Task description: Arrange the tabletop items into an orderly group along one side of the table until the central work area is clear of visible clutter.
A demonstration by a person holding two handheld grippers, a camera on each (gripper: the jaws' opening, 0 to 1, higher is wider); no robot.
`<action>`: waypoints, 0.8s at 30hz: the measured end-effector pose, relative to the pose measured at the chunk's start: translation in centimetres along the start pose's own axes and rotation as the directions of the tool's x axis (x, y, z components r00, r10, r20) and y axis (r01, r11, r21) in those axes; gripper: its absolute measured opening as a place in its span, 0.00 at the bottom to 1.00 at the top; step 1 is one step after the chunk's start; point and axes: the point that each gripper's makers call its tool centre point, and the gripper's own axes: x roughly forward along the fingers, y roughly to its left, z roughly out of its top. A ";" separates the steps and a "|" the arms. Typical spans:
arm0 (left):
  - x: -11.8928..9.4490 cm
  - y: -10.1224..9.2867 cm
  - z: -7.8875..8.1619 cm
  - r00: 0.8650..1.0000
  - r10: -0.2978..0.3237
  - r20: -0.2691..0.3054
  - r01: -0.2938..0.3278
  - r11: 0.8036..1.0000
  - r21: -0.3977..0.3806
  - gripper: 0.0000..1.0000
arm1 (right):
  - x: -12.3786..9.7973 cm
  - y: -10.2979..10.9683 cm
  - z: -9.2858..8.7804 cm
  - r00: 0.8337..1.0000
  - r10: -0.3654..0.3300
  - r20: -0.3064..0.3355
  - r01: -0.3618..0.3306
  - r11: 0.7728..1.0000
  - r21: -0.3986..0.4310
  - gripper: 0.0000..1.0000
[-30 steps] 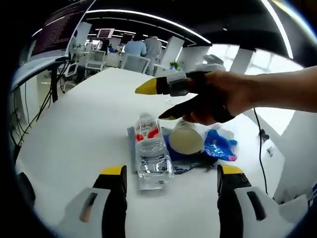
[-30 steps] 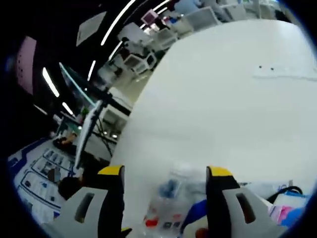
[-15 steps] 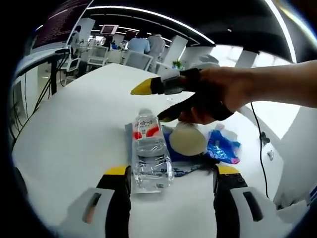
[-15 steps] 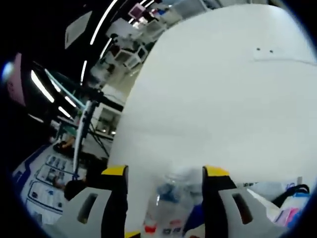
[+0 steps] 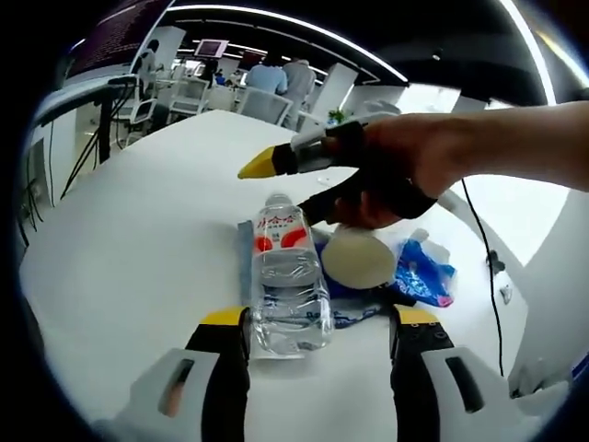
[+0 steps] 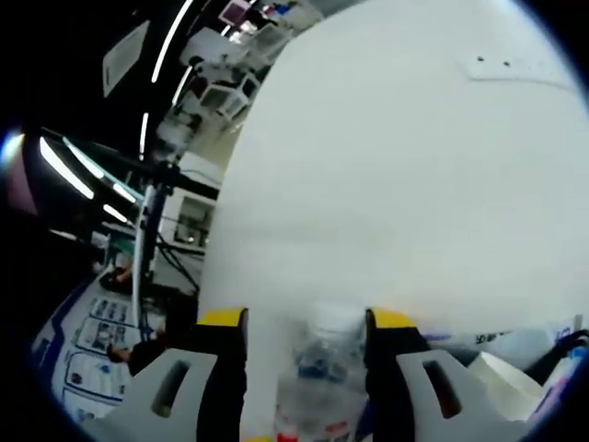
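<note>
A clear water bottle (image 5: 287, 285) with a red-and-white label lies on the white table (image 5: 138, 230), its cap pointing away. My left gripper (image 5: 319, 320) is open, and the bottle's base sits between its yellow tips, close to the left jaw. The right gripper (image 5: 287, 189), held by a hand (image 5: 414, 175), reaches in from the right with its jaws spread above and beside the cap end. In the right gripper view, the right gripper (image 6: 306, 320) is open and the bottle (image 6: 317, 368) rises between its jaws, cap end first.
A beige round lid or cup (image 5: 361, 260), a blue packet (image 5: 425, 278) and a dark blue cloth (image 5: 324, 267) lie bunched right of the bottle. A black cable (image 5: 479, 249) runs along the table's right side. The table's left edge (image 6: 216, 230) drops to the floor.
The left gripper has come closer, so the bottle's base now lies between its tips. The right gripper's jaws have narrowed a little and moved down around the cap end.
</note>
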 end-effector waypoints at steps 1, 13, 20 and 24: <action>0.1 0.0 0.0 1.000 0.000 -0.003 0.000 1.000 0.001 0.58 | 0.2 -0.1 0.1 1.000 -0.005 -0.003 0.005 1.000 0.000 0.45; 0.9 1.0 -0.9 0.999 0.032 -0.022 -0.033 0.999 -0.041 0.48 | 0.2 -0.9 -0.4 0.998 -0.057 -0.031 0.055 0.998 -0.039 0.32; 1.0 1.4 -0.6 0.999 0.037 -0.017 -0.038 0.998 -0.049 0.45 | 0.1 -1.1 -0.6 0.997 -0.063 -0.043 0.062 0.998 -0.025 0.27; 1.2 1.7 -0.5 0.999 0.048 -0.016 -0.048 0.997 -0.058 0.43 | 0.1 -1.3 -0.7 0.996 -0.073 -0.046 0.072 0.997 -0.028 0.24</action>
